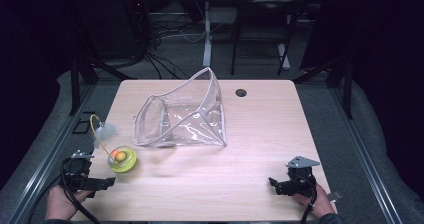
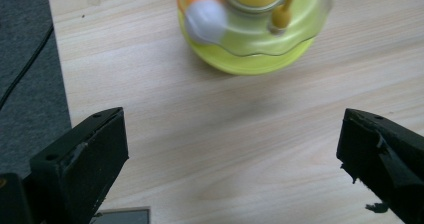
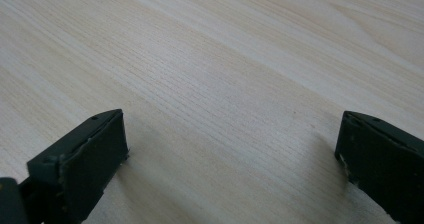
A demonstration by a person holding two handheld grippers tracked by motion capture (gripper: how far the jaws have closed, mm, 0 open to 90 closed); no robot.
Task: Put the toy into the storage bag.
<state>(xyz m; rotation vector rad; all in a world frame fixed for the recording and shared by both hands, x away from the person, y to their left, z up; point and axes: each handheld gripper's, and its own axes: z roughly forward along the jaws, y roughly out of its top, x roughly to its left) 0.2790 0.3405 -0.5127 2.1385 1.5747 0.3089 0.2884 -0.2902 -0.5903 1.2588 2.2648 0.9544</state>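
Both grippers, left (image 2: 232, 154) and right (image 3: 230, 159), sat spread wide, empty; yellow-green toy (image 1: 122, 159), possibly a cat spinner, lay near left.

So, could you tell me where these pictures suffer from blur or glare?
High view: dark surroundings, white glare streaks on the clear bag. Left gripper view: the yellow toy is soft and blurred, the table grain sharper. Right gripper view: wood sharp near the jaws, softening farther off.
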